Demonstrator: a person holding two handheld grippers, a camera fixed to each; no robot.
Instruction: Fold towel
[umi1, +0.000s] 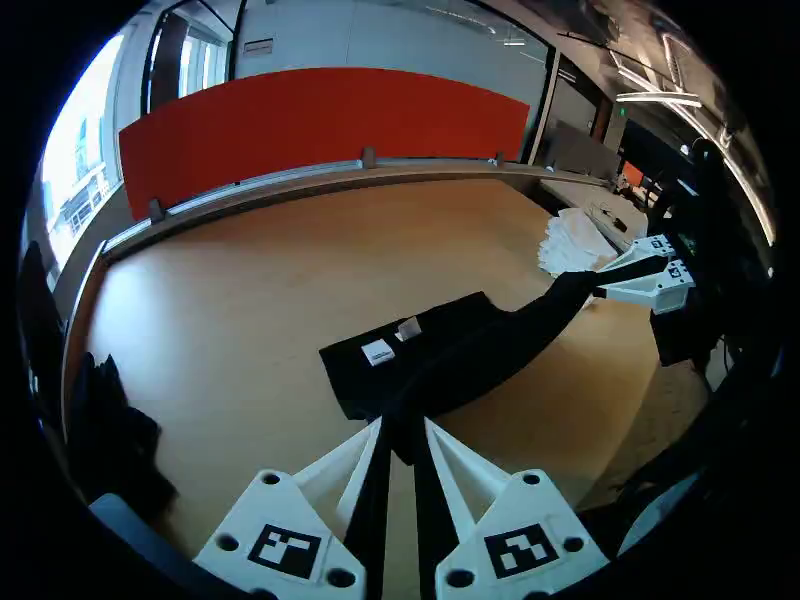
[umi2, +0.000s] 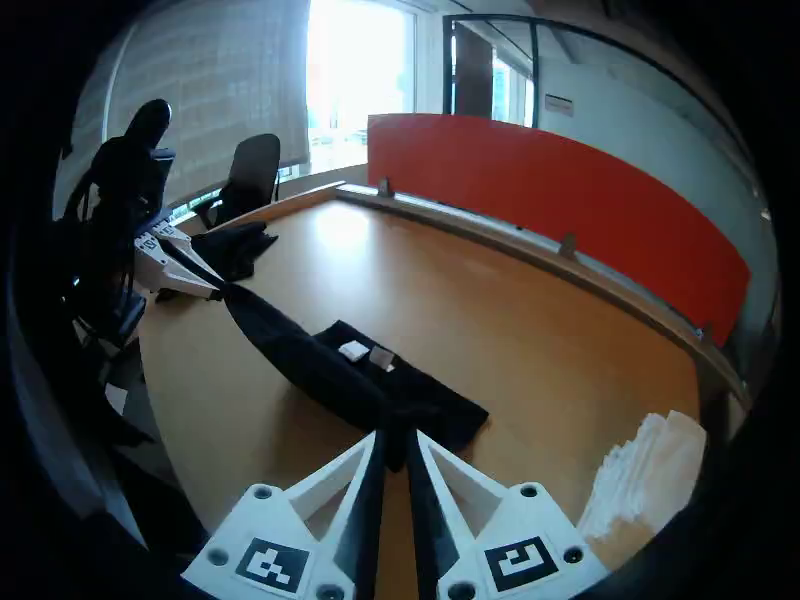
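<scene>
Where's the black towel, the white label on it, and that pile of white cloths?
black towel (umi1: 450, 345), left gripper view, its flat middle part.
white label (umi1: 378, 352), left gripper view, centre of the nearer tag.
pile of white cloths (umi2: 645, 470), right gripper view, middle of the stack.

One black towel (umi1: 440, 350) with two white tags (umi1: 378, 352); two claws, the left claw (umi1: 403, 432) and the right claw (umi2: 395, 442); one pile of white cloths (umi1: 575, 240); one red partition (umi1: 320, 120); two office chairs (umi2: 250, 170); one tabletop (umi1: 250, 300).
</scene>
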